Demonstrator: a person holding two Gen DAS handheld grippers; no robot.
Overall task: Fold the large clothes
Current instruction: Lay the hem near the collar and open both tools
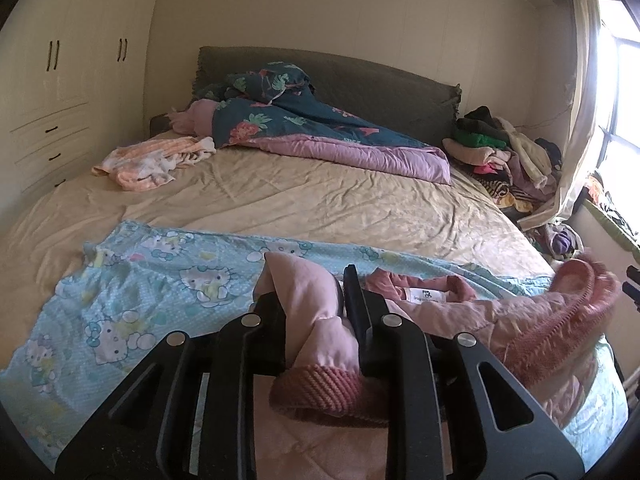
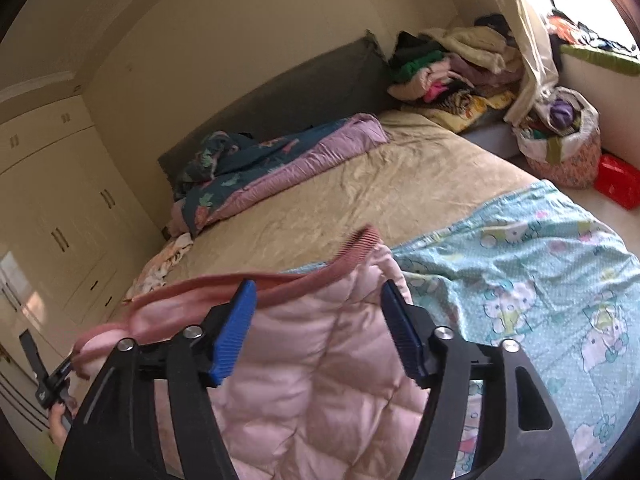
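A pink quilted jacket with darker ribbed knit trim lies on a light blue cartoon-cat sheet at the near end of the bed. My left gripper is shut on a bunched part of the jacket with a ribbed cuff hanging between its black fingers. In the right wrist view the jacket fills the space between the blue pads of my right gripper, whose jaws stand wide apart around the quilted cloth near its ribbed hem. The blue sheet lies to its right.
The bed has a beige sheet, a rumpled teal and purple quilt by the grey headboard and a peach cloth at far left. A clothes pile sits at far right. White wardrobes stand left. A full bag and red box sit on the floor.
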